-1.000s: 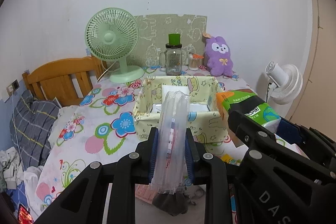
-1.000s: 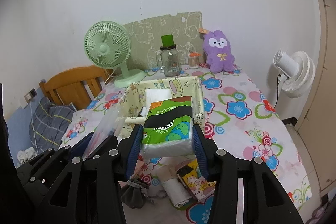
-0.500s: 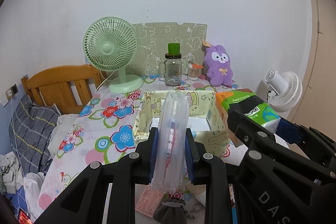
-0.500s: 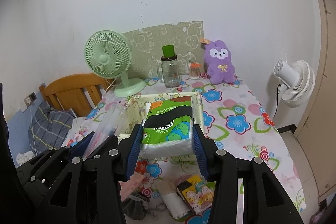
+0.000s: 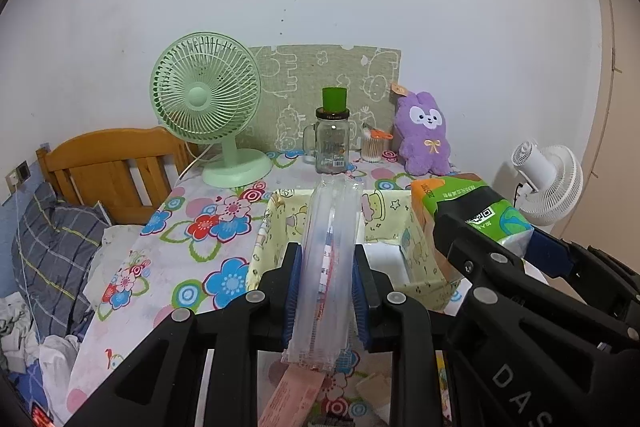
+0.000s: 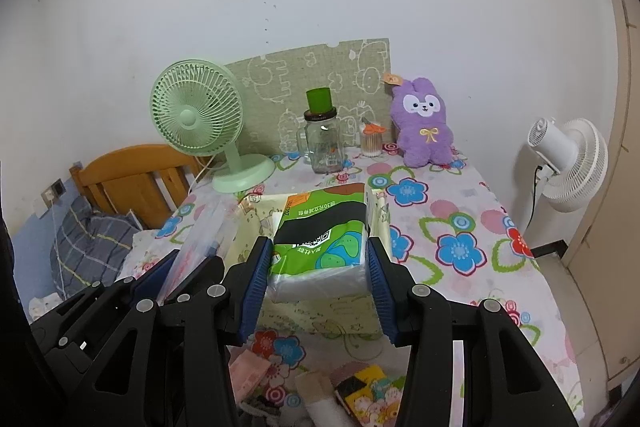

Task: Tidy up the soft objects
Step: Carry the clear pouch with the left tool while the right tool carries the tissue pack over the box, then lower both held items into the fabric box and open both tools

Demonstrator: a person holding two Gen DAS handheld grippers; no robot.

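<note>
Clear plastic packet [image 5: 328, 267]: flat, transparent, stood on edge, clamped between the blue pads of the left gripper [image 5: 327, 291], jaws nearly closed on it; held above the near rim of the fabric basket, seen also at the left of the right wrist view

Tissue pack [image 6: 320, 247]: soft, green, black and white wrapper with a QR code, squeezed between the pads of the right gripper [image 6: 318, 279], jaws part-way apart on its width; held over the basket, just right of the clear packet

Fabric basket [image 5: 400, 223]: pale yellow, cartoon print, open top, on the table below both grippers; a white item lies inside

Table [image 6: 460, 227]: covered with a floral cloth

Near edge of table, below the grippers: pink packet [image 5: 292, 399], small colourful printed packs [image 6: 372, 387]; details unclear

Far edge, against the wall: green desk fan [image 5: 208, 103], glass jar with green lid [image 5: 331, 139], small container of cotton swabs [image 6: 371, 141], purple plush rabbit [image 5: 424, 135], patterned green board [image 6: 312, 83]

Beside the table: white fan [image 6: 568, 163] on the right; wooden bed frame [image 5: 108, 167] and grey plaid bedding [image 5: 52, 247] on the left
</note>
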